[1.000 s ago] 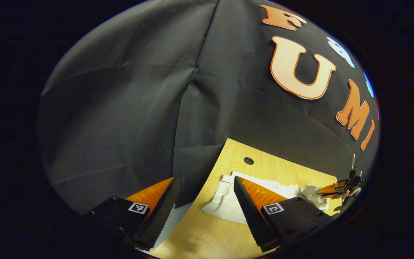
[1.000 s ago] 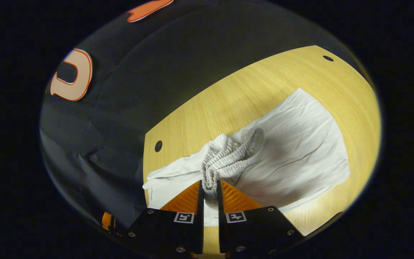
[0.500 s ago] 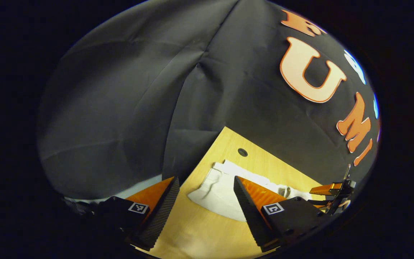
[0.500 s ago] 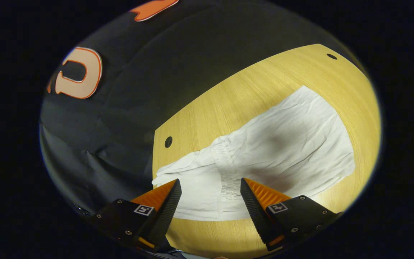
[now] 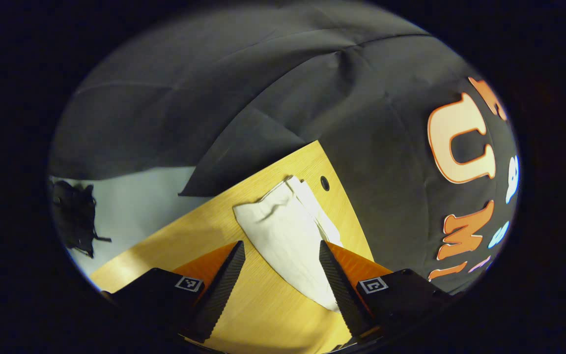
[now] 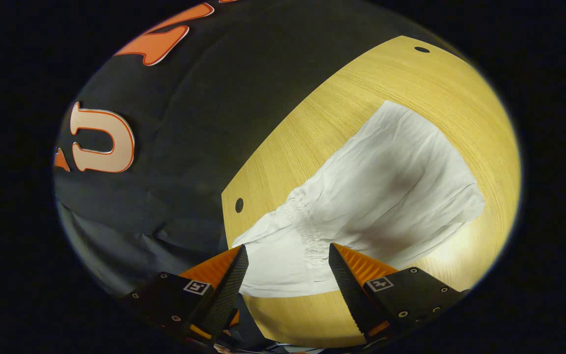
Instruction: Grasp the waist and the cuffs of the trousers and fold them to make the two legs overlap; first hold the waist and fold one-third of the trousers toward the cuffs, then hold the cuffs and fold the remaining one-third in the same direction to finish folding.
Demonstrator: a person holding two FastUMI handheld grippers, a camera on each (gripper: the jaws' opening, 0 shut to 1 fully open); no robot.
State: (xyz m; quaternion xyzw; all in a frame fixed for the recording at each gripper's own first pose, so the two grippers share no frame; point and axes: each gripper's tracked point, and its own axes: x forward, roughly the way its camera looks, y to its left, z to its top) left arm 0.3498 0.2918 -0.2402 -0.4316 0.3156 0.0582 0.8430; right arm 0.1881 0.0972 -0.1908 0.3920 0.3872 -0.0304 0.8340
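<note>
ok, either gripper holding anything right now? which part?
Nothing is held. Left gripper and right gripper are both open above the white cloth trousers, which lie flat on the light wooden table.

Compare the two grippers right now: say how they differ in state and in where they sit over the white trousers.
The left gripper hangs over a narrow end of the white trousers; the right gripper hangs over the gathered elastic waist. The left gripper's view takes in pale floor past the table; the right gripper's view takes in the trousers spread on the tabletop. Both are open and grip nothing.
</note>
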